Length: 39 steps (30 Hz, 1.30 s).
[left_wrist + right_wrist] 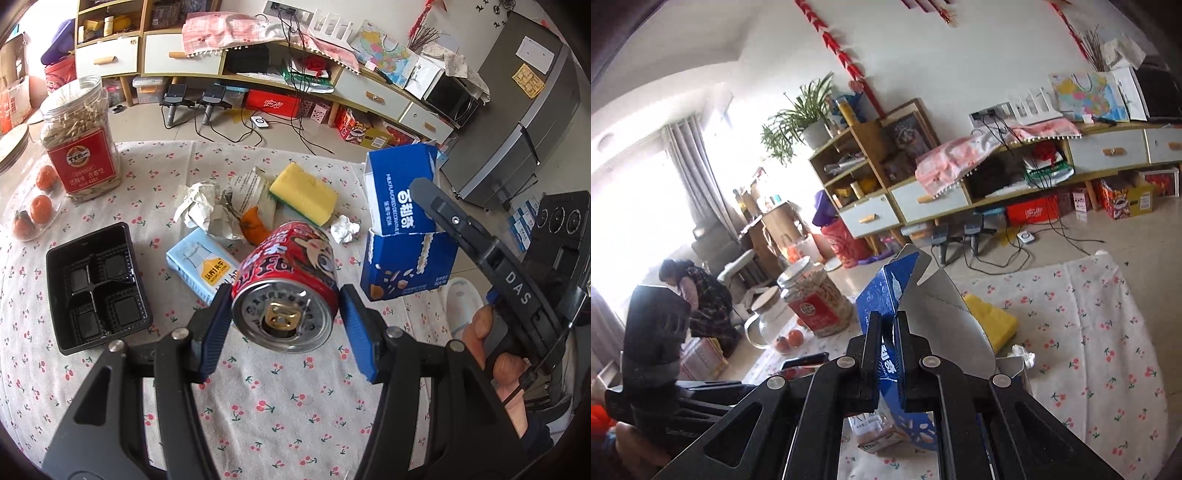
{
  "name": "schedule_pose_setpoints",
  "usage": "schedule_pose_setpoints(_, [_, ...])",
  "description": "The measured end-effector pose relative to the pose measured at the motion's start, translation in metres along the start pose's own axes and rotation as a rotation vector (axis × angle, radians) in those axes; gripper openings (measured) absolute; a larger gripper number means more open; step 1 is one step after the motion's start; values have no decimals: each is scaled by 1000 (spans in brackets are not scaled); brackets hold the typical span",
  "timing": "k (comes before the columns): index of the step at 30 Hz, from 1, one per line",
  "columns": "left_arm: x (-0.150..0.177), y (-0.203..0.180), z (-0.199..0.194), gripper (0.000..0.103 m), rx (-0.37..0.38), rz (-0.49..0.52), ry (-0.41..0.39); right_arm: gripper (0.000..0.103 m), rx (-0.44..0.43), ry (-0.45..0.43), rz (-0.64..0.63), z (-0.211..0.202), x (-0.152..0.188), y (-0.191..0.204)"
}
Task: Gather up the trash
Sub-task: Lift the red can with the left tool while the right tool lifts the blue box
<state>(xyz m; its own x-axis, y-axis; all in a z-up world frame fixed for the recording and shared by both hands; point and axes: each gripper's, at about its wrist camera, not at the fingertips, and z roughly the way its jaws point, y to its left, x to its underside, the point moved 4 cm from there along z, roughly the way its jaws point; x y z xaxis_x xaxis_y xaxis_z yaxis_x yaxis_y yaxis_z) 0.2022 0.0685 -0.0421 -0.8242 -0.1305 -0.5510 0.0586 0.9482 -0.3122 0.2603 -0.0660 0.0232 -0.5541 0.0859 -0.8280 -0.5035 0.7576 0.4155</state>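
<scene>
My left gripper holds a red drink can between its blue pads, lifted above the cherry-print tablecloth, its opened top facing the camera. My right gripper is shut on the torn wall of an open blue carton; that carton stands at the right in the left wrist view with the right gripper's body above it. Crumpled paper and orange peel, a white paper ball and a light blue drink box lie behind the can.
A yellow sponge, a black plastic tray, a jar of seeds and bagged oranges lie on the table. A cabinet, cables and boxes are on the floor beyond. A person crouches at far left.
</scene>
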Motion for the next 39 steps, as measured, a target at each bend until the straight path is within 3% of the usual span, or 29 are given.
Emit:
schedule_pose_setpoints(3, [4, -12, -2, 60, 20, 43, -6, 7, -22, 46, 39, -1, 10, -3])
schedule_pose_setpoints(5, [7, -20, -4, 60, 38, 68, -8, 7, -59, 9, 63, -13, 11, -2])
schedule_pose_setpoints(7, [9, -28, -7, 60, 52, 95, -5, 7, 6, 7, 39, -20, 11, -2])
schedule_pose_setpoints(9, [12, -33, -11, 60, 53, 113, -8, 7, 12, -19, -3, -30, 9, 4])
schedule_pose_setpoints(12, [16, -37, -19, 60, 51, 129, -14, 7, -11, -42, 30, -43, 8, 4])
schedule_pose_setpoints(15, [16, -37, -29, 60, 47, 138, -33, 7, 47, -30, 31, -48, 11, 0])
schedule_pose_setpoints(19, [21, -44, -38, 60, 76, 147, -44, 7, -15, -83, 116, -66, 2, -4])
schedule_pose_setpoints(22, [20, -48, -48, 60, 55, 161, -73, 7, -31, -75, 57, -73, 3, 9])
schedule_pose_setpoints(25, [18, -46, -63, 60, 81, 139, -118, 7, 23, -14, -8, -71, 12, 19])
schedule_pose_setpoints(28, [28, -56, -56, 60, 109, 153, -81, 7, 9, 17, 1, -73, 27, 25])
schedule_pose_setpoints(31, [46, -62, -42, 59, 150, 130, -14, 7, 8, -19, 53, -86, 30, 22])
schedule_pose_setpoints(34, [61, -61, -29, 59, 116, 130, 31, 6, -23, -54, 157, -100, 29, 8])
schedule_pose_setpoints(39, [71, -57, -22, 59, 120, 87, 60, 5, -20, -67, 158, -114, 28, 8])
